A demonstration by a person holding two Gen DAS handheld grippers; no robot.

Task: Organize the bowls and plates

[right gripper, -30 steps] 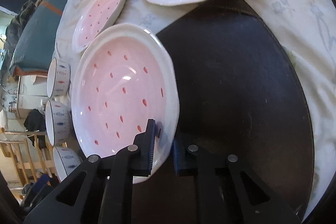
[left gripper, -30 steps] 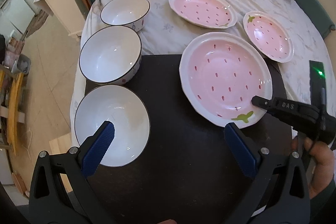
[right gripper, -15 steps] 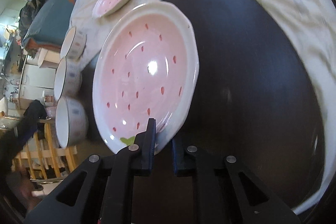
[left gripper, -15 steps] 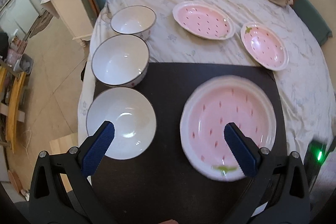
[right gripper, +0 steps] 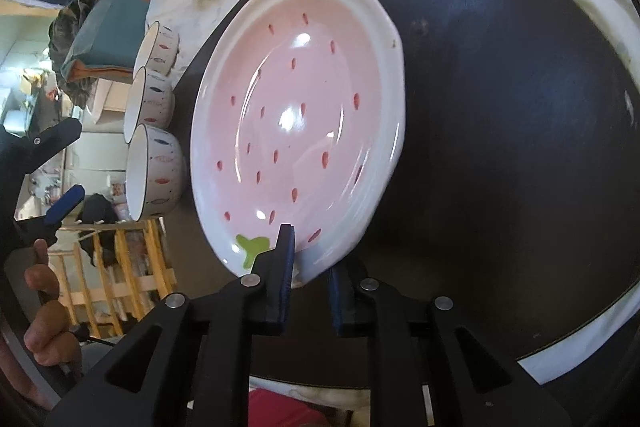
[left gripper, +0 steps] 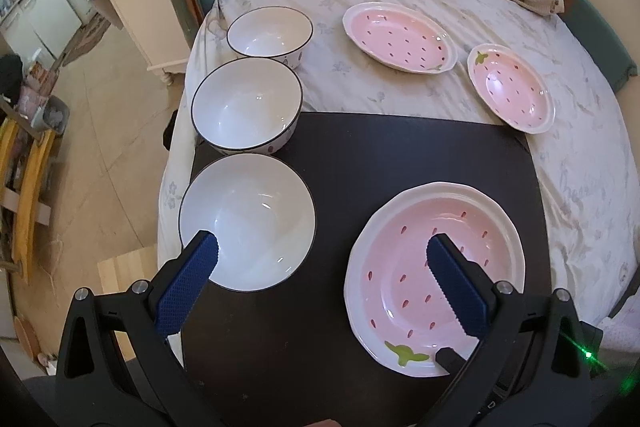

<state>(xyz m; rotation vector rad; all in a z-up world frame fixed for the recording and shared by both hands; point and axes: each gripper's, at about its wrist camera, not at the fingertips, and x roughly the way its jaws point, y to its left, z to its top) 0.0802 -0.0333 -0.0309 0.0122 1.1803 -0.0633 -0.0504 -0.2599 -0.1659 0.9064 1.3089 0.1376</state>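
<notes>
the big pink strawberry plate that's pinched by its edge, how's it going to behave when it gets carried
The big plate looks rigid, glazed ceramic, so probably slippery and breakable. The right gripper pinches only its rim, so it may sag or pivot between the jaws.

Left gripper [left gripper: 322, 259] held high, fingers [left gripper: 188, 281] spread wide, nothing between them, pointing down and forward. Right gripper [right gripper: 308, 267] low, fingers [right gripper: 285, 263] pinched on a plate [right gripper: 296, 119] rim, one finger above, one below.

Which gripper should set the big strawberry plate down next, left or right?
Right. The right gripper is clamped on the big plate rim; the left gripper is open, holding nothing.
</notes>
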